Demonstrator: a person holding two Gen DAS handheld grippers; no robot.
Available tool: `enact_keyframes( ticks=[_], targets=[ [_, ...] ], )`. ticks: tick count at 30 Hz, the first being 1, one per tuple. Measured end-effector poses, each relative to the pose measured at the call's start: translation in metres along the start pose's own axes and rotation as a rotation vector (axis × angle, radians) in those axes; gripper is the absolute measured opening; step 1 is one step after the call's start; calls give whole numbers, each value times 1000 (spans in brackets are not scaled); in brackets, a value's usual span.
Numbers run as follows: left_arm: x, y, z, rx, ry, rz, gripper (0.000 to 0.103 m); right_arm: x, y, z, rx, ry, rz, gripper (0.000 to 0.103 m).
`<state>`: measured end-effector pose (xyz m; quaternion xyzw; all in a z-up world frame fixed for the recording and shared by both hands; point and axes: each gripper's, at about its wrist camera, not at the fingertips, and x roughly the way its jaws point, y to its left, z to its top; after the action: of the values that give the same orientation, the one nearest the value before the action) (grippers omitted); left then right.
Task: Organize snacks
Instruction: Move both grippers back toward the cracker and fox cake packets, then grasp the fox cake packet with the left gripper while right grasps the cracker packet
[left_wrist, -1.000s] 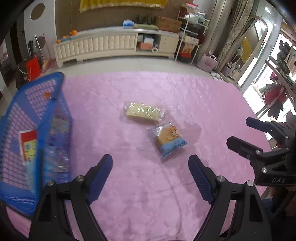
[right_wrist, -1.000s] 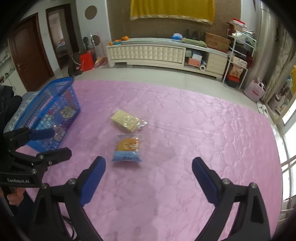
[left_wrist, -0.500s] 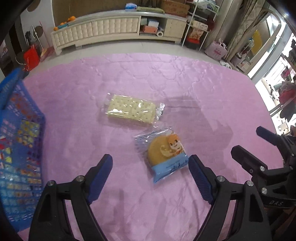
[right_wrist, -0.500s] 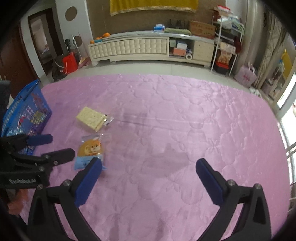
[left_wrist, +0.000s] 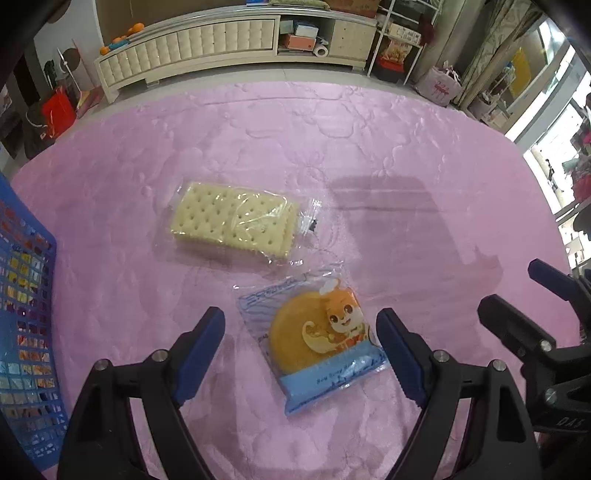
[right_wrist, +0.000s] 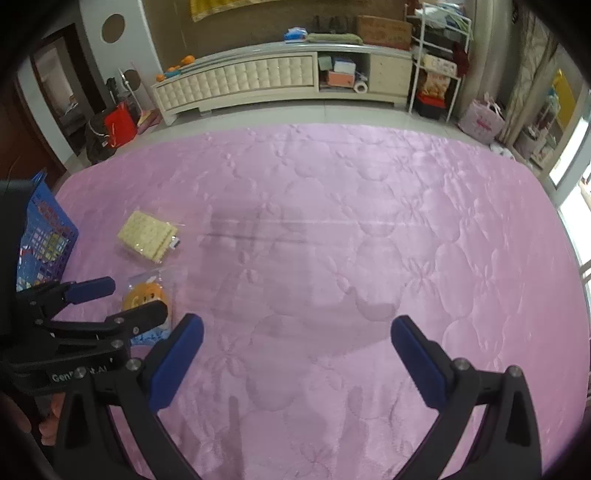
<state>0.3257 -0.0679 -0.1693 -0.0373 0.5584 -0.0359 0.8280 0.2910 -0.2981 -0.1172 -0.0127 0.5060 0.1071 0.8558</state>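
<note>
A round cake in a clear-and-blue packet (left_wrist: 321, 339) with a cartoon on it lies flat on the pink quilt (left_wrist: 388, 155). My left gripper (left_wrist: 299, 321) is open and low over the quilt, one blue pad on each side of the packet, neither touching it. Just beyond lies a clear packet of pale square crackers (left_wrist: 232, 225). My right gripper (right_wrist: 297, 325) is wide open over bare quilt with nothing between its fingers. The right wrist view shows the crackers (right_wrist: 146, 234), the cake packet (right_wrist: 147, 291) and the left gripper (right_wrist: 129, 299) at its left.
A blue mesh basket (left_wrist: 29, 295) holding several colourful packets stands at the quilt's left edge, also in the right wrist view as the basket (right_wrist: 48, 229). Beyond the quilt are floor, a long white cabinet (left_wrist: 221, 40) and shelves. The right gripper (left_wrist: 517, 295) hovers right of the cake packet.
My left gripper has come down and forward, so the cake packet now lies between its fingers and the basket has slid to the left edge. The right gripper sank and rolled, opening slightly wider.
</note>
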Motion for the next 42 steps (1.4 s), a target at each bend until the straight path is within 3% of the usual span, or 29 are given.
enact_keyframes(
  ticks=[7,13,16,21,28,31,37,42],
  targets=[
    [11,3,8,-42,15,8,82,2,-7,-1,24,11,17,103],
    [12,-1,1,-17,47,29,82,3,-2,1,7,16,13,103],
    [11,-5,-2,14,48,43,77,3,1,1,2,16,10,103],
    [7,-17,-12,72,42,44,52,3,5,0,-1,19,11,103],
    [3,-9,-16,86,34,7,51,5,14,-1,-18,14,17,103],
    [-7,6,-22,67,2,12,51,2,19,-4,-12,-30,58,103],
    [-39,44,-28,-23,-95,20,51,5,34,2,-47,-37,83,103],
    [-55,65,-30,-9,-162,85,51,6,58,17,-131,-56,154,103]
  ],
)
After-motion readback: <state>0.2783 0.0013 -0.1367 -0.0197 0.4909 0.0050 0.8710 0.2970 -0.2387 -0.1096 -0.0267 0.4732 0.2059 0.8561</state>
